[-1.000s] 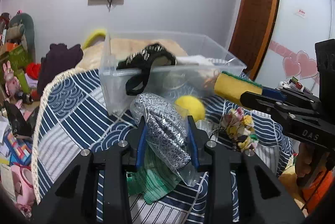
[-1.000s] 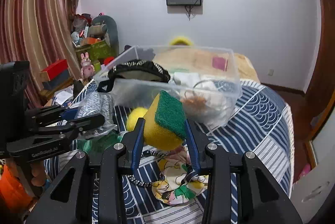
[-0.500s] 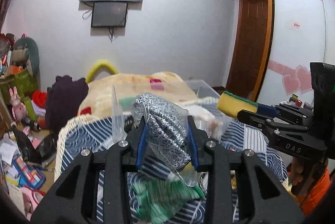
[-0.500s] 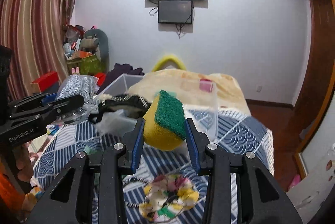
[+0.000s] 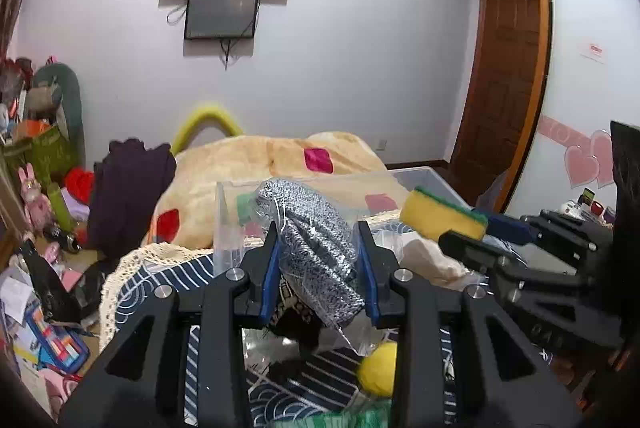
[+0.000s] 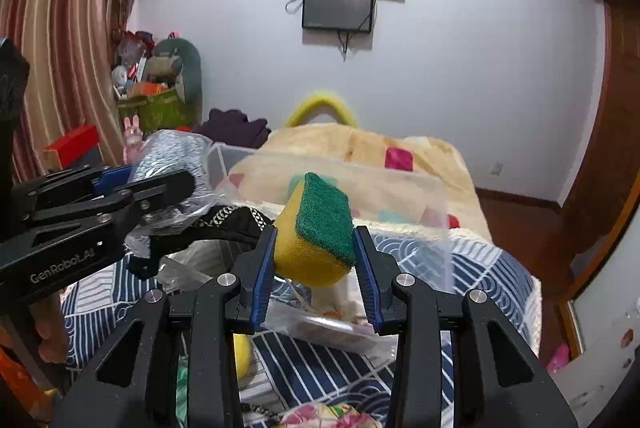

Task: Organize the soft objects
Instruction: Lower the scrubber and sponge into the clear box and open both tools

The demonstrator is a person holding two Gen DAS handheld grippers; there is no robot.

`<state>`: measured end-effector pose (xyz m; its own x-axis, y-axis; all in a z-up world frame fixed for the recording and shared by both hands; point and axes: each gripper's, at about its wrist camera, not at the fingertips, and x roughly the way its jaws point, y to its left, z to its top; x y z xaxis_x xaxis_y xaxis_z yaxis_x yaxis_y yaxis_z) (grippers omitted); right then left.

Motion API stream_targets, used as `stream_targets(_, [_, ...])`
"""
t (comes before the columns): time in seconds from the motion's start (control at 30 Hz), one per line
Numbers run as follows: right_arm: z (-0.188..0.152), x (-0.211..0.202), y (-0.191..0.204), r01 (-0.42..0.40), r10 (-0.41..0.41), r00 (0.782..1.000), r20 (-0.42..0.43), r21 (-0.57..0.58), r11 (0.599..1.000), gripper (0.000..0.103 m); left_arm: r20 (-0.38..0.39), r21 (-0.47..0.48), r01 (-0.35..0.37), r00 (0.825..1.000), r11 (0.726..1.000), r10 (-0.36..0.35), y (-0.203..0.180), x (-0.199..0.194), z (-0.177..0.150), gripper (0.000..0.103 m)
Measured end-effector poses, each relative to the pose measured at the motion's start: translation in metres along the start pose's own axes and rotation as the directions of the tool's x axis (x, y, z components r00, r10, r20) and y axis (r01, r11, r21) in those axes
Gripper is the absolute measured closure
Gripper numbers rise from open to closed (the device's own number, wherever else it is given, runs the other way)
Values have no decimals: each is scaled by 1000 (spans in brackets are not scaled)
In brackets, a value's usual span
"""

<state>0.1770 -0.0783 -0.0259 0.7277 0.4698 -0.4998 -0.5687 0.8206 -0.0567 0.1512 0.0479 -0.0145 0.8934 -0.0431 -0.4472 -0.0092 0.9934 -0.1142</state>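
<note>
both grippers have risen, left jaws clamped on the bagged grey knit bundle [image 5: 320, 252], right on the yellow-green sponge [image 6: 316, 232], nearing the clear plastic bin [image 6: 400, 188] ahead for dropping.

The right gripper [image 6: 314, 264], matt black plastic with blue pads, pinches a spongy yellow sponge [image 6: 316, 240] with rough green scouring fibre. Between the left gripper [image 5: 318, 274] fingers sits speckled grey knit cloth in glossy crinkled film [image 5: 316, 232]; beyond, a clear smooth plastic bin [image 6: 400, 188].

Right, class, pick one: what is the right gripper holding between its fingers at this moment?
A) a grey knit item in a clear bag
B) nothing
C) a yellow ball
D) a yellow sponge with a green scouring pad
D: the right gripper is clamped on the yellow sponge with a green scouring pad; the bagged grey knit item sits in the left gripper.
</note>
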Motion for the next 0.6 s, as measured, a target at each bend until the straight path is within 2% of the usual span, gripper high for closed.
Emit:
stream_targets(0.17, [-3, 18, 2, -8, 7, 999, -53, -4, 1000, 68, -84, -1, -12, 996, 1000, 12, 5, 33, -2, 69])
stream_targets(0.37, [-11, 32, 2, -23, 23, 992, -120, 0, 1000, 68, -147, 37, -39, 988, 999, 44, 3, 60, -11, 69])
stream_targets(0.47, [-10, 31, -1, -28, 29, 991, -129, 8, 1000, 66, -158, 65, -58, 985, 996, 68, -1, 64, -15, 68])
stream_targets(0.6, [-10, 25, -3, -25, 25, 991, -135, 4, 1000, 64, -176, 64, -46, 983, 997, 56, -3, 63, -14, 65])
